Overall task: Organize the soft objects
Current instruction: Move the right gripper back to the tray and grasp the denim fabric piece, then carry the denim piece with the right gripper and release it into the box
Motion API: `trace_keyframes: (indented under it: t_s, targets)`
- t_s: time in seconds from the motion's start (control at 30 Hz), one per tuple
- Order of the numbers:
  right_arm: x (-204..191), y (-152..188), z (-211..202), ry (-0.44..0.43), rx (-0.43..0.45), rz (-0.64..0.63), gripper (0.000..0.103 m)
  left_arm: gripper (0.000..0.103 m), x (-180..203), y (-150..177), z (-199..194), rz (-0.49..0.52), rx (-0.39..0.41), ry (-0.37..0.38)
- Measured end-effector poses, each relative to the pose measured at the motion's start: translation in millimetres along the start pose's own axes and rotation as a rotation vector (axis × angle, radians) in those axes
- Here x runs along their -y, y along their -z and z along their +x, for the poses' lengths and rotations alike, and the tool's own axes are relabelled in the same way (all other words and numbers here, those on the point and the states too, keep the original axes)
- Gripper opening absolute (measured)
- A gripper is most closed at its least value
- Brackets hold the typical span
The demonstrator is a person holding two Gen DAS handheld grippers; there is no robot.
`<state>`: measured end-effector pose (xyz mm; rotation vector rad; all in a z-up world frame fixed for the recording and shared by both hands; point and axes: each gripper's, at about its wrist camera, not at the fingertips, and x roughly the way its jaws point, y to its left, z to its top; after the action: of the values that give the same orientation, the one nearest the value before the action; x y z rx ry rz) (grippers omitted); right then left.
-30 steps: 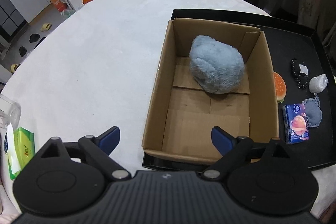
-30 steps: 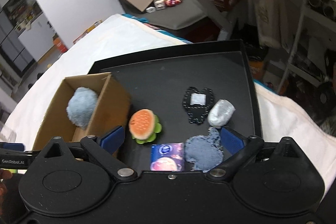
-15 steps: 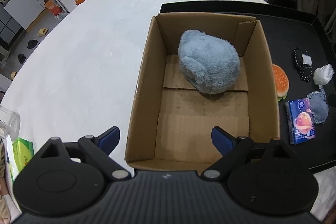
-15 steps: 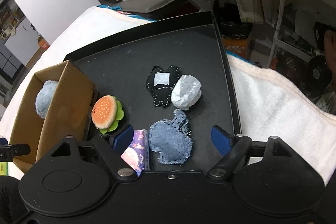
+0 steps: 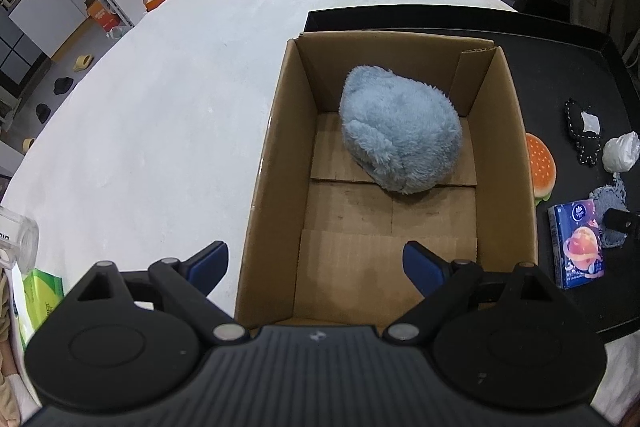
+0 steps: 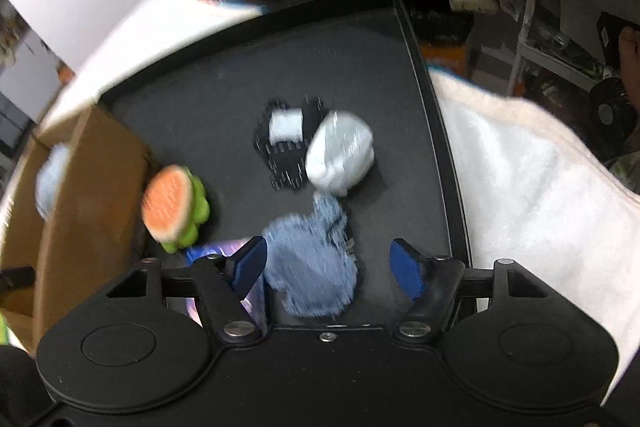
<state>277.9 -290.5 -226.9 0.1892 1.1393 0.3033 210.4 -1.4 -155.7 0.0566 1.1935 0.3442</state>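
Note:
A fluffy blue plush (image 5: 400, 131) lies in the far half of the cardboard box (image 5: 516, 131). My left gripper (image 5: 316, 261) hangs open over the box's near end, nothing between its fingers. On the black tray (image 6: 240, 75) lie a denim pouch (image 6: 312, 259), a burger plush (image 6: 170, 203), a white bundle (image 6: 340, 155) and a black stitched piece (image 6: 284, 155). My right gripper (image 6: 328, 261) is low over the denim pouch, which sits between the closing jaws; the left pad is near its edge, the right pad stands apart from it.
A tissue pack with a planet print (image 5: 578, 243) lies on the tray beside the denim pouch. A green pack (image 5: 40, 291) and a clear jar (image 5: 16, 239) sit at the left table edge. White cloth (image 6: 520, 167) covers the table right of the tray.
The right gripper has dropped toward the denim pouch and its jaws have narrowed around it. The left gripper has shifted slightly over the box and stayed open.

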Motion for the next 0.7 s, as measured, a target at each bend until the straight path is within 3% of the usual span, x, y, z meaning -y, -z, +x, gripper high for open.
trace_keyframes:
  t_s: [0.03, 0.1, 0.27, 0.7]
  targets:
    - [-2.4, 2.4, 3.1, 0.011, -0.019, -0.015, 0.056, 0.093, 0.0, 0.1, 0.3, 0.001, 0.000, 0.002]
    - [-8.2, 5.1, 2.1, 0.032, -0.005, -0.059, 0.036, 0.093, -1.0, 1.0, 0.5, -0.003, -0.003, 0.006]
    - [-6.0, 4.8, -4.2, 0.025, 0.017, -0.033, 0.024, 0.093, -6.4, 3.4, -0.8, -0.016, 0.000, 0.019]
    - [-16.8, -6.9, -48.8, 0.020, 0.165, -0.021, 0.023, 0.093, -25.7, 10.0, -8.0, -0.025, 0.044, 0.076]
